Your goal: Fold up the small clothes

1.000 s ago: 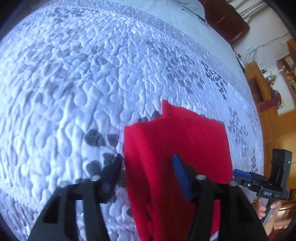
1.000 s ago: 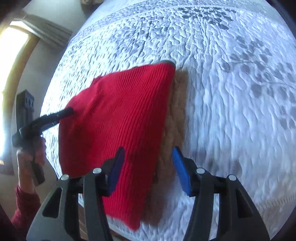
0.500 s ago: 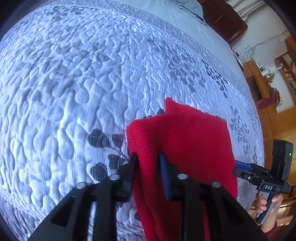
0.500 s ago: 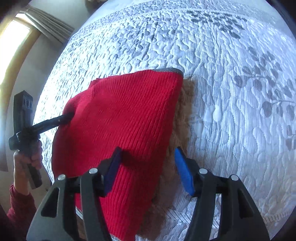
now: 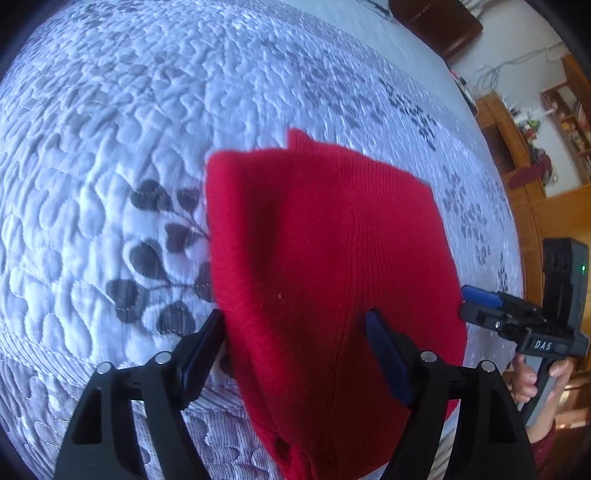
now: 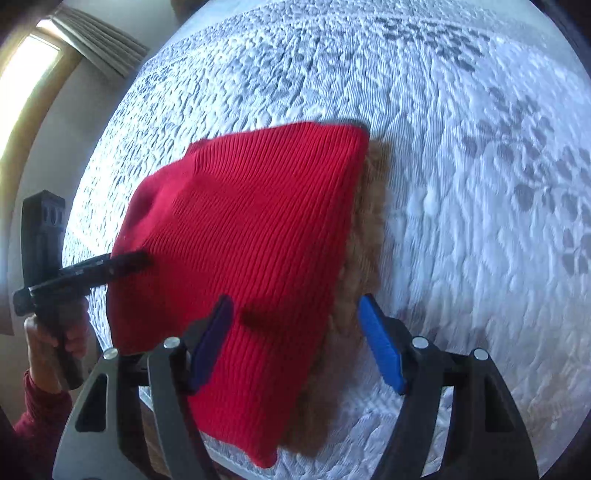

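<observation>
A red knit garment [image 5: 332, 258] lies folded on the white quilted bedspread [image 5: 129, 103], near the bed's front edge. My left gripper [image 5: 295, 350] hangs over the garment's near left part. Its jaws are opening wide, with the cloth between the fingers and neither pad pressing it. In the right wrist view the red garment [image 6: 251, 229] covers a brown fleecy layer [image 6: 369, 229] that shows along its right side. My right gripper [image 6: 295, 343] straddles that right edge, its jaws opening, and the pads stand clear of the cloth.
Grey leaf prints [image 5: 159, 243] mark the bedspread [image 6: 480, 110]. Wooden shelves [image 5: 535, 147] and a dark headboard [image 5: 436, 22] stand beyond the bed. A curtained window [image 6: 40, 70] is at the left. A hand [image 5: 535, 376] in a red sleeve holds the other gripper.
My left gripper narrowed on the garment's left edge, then spread wide and slid right over the cloth. My right gripper's jaws widened and it hardly moved.
</observation>
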`<state>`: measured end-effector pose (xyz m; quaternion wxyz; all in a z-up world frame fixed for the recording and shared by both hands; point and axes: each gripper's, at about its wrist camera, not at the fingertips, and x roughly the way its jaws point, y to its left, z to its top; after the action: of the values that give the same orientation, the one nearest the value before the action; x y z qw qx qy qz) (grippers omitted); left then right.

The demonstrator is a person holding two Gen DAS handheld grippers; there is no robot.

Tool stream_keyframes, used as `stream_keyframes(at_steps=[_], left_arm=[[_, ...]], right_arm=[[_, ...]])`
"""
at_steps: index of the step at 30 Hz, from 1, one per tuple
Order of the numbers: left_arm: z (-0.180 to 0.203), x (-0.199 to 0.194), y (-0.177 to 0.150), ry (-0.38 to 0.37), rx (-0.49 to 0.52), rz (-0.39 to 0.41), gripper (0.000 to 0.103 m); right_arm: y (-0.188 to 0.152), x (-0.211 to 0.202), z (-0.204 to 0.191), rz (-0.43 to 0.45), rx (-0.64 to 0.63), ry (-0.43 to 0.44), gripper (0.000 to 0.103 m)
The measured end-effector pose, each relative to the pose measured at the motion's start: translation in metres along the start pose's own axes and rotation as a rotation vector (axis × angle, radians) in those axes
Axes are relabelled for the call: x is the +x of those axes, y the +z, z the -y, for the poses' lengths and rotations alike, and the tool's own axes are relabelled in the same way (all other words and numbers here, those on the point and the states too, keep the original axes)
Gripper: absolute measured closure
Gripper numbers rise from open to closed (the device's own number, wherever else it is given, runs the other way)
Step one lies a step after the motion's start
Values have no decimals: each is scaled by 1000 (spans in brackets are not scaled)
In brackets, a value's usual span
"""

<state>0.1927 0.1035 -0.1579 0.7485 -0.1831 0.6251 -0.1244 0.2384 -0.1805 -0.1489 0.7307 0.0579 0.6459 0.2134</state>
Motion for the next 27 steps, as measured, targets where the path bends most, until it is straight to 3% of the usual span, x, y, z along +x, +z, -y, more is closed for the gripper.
stream_keyframes(at_steps=[5,9,10,11,16,17,19,23,27], left_arm=[[-2,12,8,-37,-1,-22,13],[0,16,15,-49,0,-24,13],[2,15,15,-57,8,-20,19],[3,16,15,-75,9,-23,34],[-6,19,14,-145,-31,-20,53],[-8,19,13,-159,-41,-15,60],[-9,18,11,-184,-57,-7,65],[4,10,5,-134,-34,33,69],[13,1,3,-145,-41,54,70]], right_arm=[[0,16,1,-21,24,10,32],[4,24,-1,-22,20,12,32],[5,26,-2,-25,20,18,32],[5,28,-2,-27,21,20,32],[5,32,0,-27,28,47,34],[5,33,1,-27,30,58,42],[5,34,1,-23,40,79,47],[2,24,0,2,28,91,63],[0,9,1,19,26,133,67]])
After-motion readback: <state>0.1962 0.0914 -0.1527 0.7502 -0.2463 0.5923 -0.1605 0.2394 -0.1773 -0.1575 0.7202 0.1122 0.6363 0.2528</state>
